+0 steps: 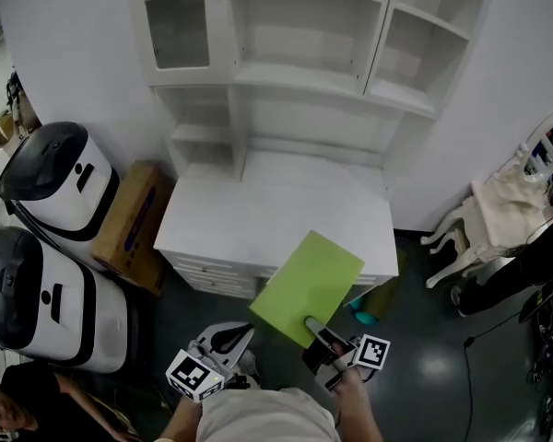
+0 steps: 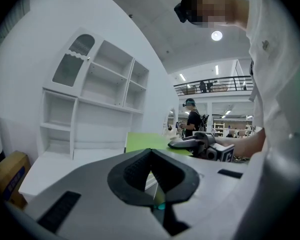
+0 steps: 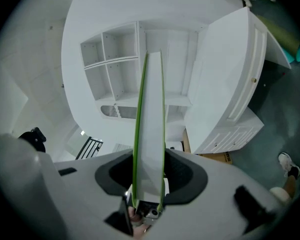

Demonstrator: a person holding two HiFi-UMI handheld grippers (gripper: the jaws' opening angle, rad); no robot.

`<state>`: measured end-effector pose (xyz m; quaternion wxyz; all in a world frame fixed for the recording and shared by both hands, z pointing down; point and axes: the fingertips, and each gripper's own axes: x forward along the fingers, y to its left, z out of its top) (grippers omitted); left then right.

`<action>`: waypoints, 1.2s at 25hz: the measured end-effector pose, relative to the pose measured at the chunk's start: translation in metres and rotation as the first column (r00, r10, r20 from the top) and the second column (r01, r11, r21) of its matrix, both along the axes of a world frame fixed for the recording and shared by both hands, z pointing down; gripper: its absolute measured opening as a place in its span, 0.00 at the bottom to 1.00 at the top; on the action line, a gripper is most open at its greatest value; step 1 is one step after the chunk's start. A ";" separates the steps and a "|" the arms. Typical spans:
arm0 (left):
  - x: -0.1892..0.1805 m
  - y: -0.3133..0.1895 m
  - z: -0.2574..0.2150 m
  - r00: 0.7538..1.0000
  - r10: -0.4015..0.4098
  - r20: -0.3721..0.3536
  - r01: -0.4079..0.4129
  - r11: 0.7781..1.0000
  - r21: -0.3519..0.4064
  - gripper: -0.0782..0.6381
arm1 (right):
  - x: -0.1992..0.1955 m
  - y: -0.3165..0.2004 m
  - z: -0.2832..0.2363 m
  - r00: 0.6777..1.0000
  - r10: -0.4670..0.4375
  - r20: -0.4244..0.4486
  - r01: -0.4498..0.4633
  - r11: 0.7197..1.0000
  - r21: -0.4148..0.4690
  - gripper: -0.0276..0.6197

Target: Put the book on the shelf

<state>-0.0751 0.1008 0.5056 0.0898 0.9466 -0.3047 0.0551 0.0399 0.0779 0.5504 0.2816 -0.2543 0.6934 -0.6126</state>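
Book: thin lime-green book (image 1: 309, 284), in the air over the front edge of the white desk (image 1: 258, 219), tilted, one corner pointing at the shelves.
Right gripper: right gripper (image 1: 324, 334) has its jaws clamped on the book's near corner; in the right gripper view the book stands edge-on between the pads.
Left gripper: left gripper (image 1: 242, 331) sits low, to the left of the book and apart from it, jaws together on nothing.
Shelf: white wooden shelf unit (image 1: 304, 81) with open compartments stands at the back of the desk, beyond the book.
Surroundings: brown cardboard box (image 1: 129, 219) leans beside the desk's left side; white chair (image 1: 498, 210) stands at right.
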 end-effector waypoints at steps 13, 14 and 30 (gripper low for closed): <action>-0.080 -0.090 -0.004 1.000 0.012 0.015 -0.012 1.000 0.025 0.12 | -0.064 -0.098 -0.017 0.999 0.030 0.019 -0.030 0.999 0.009 0.28; -0.083 -0.094 -0.004 1.000 0.010 0.010 -0.010 1.000 0.021 0.12 | -0.068 -0.103 -0.019 0.999 0.027 0.021 -0.027 1.000 0.004 0.28; -0.057 -0.191 -0.010 1.000 0.000 -0.014 0.000 1.000 0.020 0.12 | -0.052 -0.209 -0.065 0.999 -0.024 0.032 0.023 1.000 0.016 0.27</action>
